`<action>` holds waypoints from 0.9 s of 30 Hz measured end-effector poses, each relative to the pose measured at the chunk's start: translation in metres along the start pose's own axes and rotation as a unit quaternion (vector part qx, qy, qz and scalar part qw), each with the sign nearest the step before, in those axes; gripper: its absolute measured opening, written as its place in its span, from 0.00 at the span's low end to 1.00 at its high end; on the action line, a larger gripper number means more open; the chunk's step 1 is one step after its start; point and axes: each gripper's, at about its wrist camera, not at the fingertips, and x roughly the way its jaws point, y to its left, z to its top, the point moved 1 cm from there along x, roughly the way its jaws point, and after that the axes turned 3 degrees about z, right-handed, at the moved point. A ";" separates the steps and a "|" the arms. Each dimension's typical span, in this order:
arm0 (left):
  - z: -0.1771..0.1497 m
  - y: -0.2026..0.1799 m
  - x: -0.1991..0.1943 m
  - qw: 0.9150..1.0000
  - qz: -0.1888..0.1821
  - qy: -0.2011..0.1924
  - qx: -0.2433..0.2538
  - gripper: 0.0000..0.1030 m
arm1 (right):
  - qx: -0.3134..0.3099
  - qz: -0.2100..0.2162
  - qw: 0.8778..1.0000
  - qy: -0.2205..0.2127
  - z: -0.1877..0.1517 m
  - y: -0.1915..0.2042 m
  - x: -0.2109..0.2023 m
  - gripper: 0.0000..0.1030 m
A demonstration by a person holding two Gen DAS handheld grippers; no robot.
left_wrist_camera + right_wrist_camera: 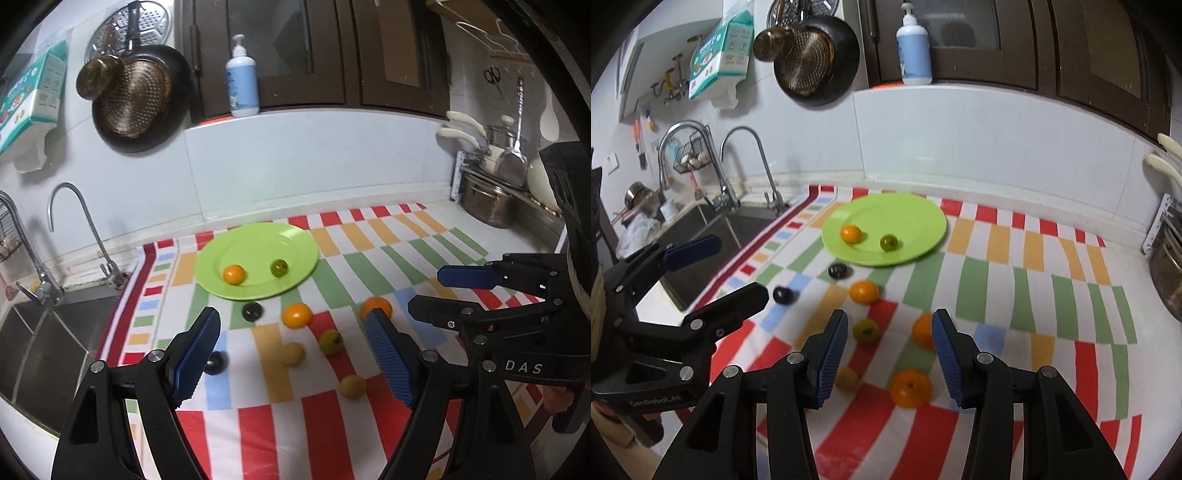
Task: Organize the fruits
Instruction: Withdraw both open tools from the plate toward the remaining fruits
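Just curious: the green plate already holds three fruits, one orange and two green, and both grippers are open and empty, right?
Not quite. The plate holds two fruits: one orange fruit and one green fruit, as the right wrist view shows. The left gripper and right gripper are open and empty.

Two fruits (pixel 233 274) on the plate (pixel 295 236), sink (pixel 55 332) to its left — loose fruits (pixel 296 315) on cloth (pixel 332 424) in front

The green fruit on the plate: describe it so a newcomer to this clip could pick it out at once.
Find the lime-green plate at the back of the striped cloth. Two small fruits sit on it: an orange one nearer the sink and the dark olive-green fruit beside it. It is the only green fruit on the plate; the other green one lies on the cloth.
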 end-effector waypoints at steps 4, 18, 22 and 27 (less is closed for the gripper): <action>-0.017 -0.010 0.007 1.000 -0.006 0.007 0.015 0.79 | -0.024 -0.011 1.000 0.006 -0.016 -0.001 0.002 0.47; -0.058 -0.035 0.031 0.996 -0.032 0.032 0.075 0.74 | -0.042 -0.006 0.997 0.061 -0.063 -0.010 0.031 0.47; -0.067 -0.041 0.045 0.993 -0.051 0.055 0.089 0.67 | -0.041 -0.003 0.996 0.079 -0.070 -0.014 0.044 0.47; -0.070 -0.045 0.063 0.991 -0.075 0.084 0.074 0.54 | -0.029 0.001 0.995 0.092 -0.075 -0.019 0.056 0.47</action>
